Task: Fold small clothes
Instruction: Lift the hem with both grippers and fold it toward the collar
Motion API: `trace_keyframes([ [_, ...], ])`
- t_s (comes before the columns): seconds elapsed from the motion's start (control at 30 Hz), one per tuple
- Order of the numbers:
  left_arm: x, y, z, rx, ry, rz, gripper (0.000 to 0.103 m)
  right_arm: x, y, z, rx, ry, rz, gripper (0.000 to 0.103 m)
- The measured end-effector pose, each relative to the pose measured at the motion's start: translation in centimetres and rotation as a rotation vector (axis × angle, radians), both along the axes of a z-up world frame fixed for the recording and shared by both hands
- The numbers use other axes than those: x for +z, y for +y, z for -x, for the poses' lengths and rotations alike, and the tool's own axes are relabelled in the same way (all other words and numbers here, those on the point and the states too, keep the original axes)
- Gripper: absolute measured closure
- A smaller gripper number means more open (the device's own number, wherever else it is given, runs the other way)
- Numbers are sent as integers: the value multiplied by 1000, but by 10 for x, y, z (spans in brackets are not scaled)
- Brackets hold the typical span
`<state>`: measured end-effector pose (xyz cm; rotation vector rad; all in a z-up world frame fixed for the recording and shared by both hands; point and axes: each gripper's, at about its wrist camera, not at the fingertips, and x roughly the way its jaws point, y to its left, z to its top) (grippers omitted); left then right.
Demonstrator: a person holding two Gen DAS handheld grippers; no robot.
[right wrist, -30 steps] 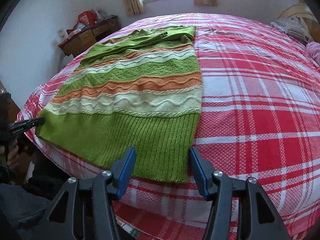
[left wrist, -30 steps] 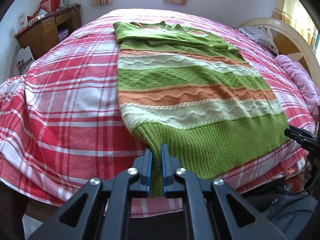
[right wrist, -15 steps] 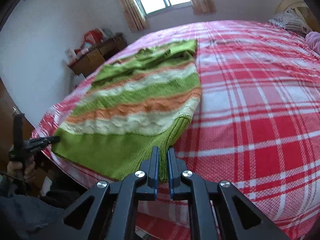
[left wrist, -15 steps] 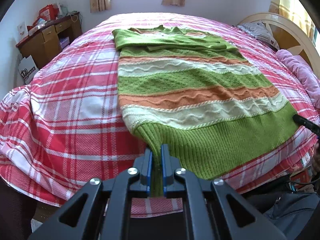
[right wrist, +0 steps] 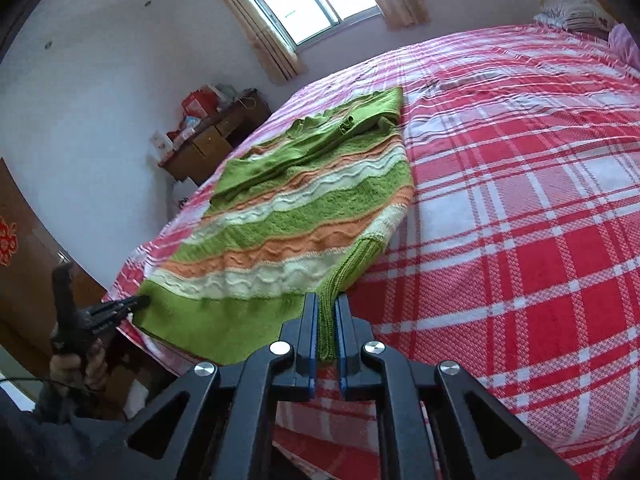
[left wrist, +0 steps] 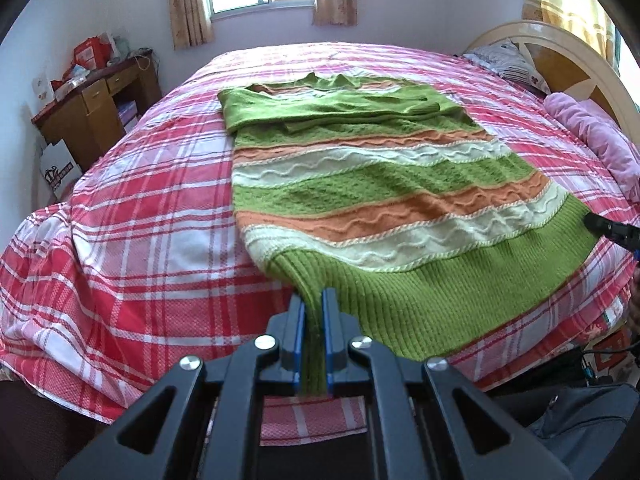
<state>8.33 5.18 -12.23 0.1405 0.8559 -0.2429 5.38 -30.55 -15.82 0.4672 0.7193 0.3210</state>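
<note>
Both my tongs, left (left wrist: 311, 312) and right (right wrist: 326, 320), pinch the sweater (left wrist: 384, 200) hem corners; sleeves lie folded in, lengthwise fold remaining.

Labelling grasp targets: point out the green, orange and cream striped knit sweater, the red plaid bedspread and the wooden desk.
striped knit sweater (left wrist: 384, 184), left wrist view, mid-body green band
red plaid bedspread (right wrist: 540, 208), right wrist view, bare area beside sweater
wooden desk (left wrist: 96, 100), left wrist view, drawer front
</note>
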Motion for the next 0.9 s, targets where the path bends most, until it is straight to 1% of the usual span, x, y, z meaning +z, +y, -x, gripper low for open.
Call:
trace_keyframes([
  [0.07, 1, 0, -1, 0, 0, -1, 95, 1, -2, -2, 2, 1, -22, 96],
  [0.2, 5, 1, -3, -1, -10, 2, 95, 6, -4, -4, -2, -14, -33, 96],
  [0.3, 16, 4, -5, -1, -32, 22, 95, 15, -6, -7, 0, -37, -44, 96],
  [0.5, 43, 14, -13, 28, -91, 65, 95, 48, -12, -12, 0, -119, -75, 97],
  [0.67, 63, 22, -25, 53, -135, 114, 97, 75, -16, -22, -6, -182, -80, 97],
  [0.8, 80, 26, -38, 76, -185, 126, 98, 96, -17, -35, -11, -228, -78, 99],
  [0.83, 85, 27, -44, 88, -201, 123, 102, 102, -17, -40, -11, -239, -77, 99],
  [0.9, 94, 31, -53, 106, -234, 129, 102, 113, -16, -52, -6, -260, -78, 99],
])
